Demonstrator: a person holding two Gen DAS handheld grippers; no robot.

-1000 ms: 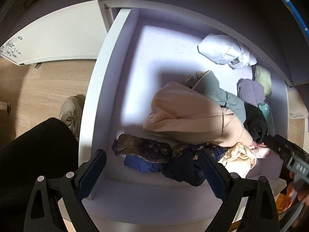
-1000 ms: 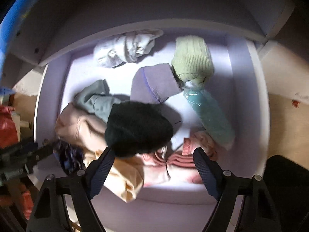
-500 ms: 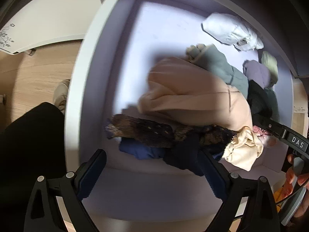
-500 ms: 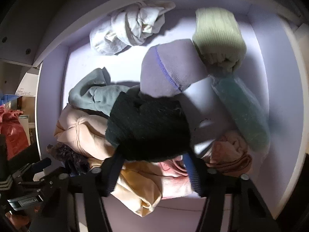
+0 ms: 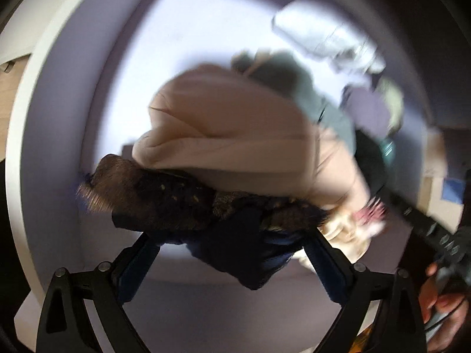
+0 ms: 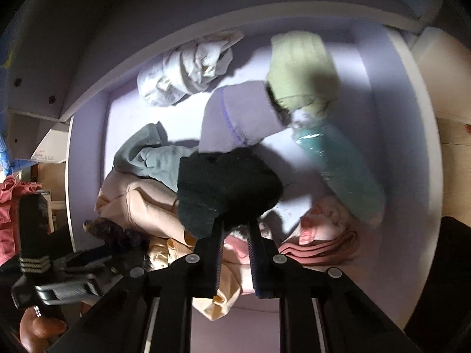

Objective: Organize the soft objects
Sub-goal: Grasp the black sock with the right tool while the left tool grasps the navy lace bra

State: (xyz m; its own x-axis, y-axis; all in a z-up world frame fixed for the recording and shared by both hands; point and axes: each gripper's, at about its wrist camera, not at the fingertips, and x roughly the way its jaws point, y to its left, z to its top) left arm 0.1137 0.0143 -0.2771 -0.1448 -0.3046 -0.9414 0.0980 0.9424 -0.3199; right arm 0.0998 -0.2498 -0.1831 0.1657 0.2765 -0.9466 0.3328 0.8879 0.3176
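Where the right gripper came down over the near side of the drawer, its jaws had clenched on the near edge of a black knitted piece, pinching a fold of it between the pads. That piece lay on top of the heap, toward the middle of the drawer, over a beige garment and beside pink folded cloth at the near right corner. It looked light and limp, so a pinch at one edge would likely let the rest hang and drag across its neighbours; a bite deeper into the bunched knit seemed the safer hold.

The left gripper hovered at the drawer's near left side with its jaws released and spread wide, a dark navy cloth and a brown furry piece lying between the pads; whether they touched the fabric could not be told through the blur. Both looked soft and bulky, and likely tangled together, so a grip across the thick middle would probably hold better than one on the fringe.

Further in lay a grey-green garment, a lilac knit and a teal roll in clear wrap, which might be slippery. At the far edge sat a white crumpled bundle and a pale green knit.
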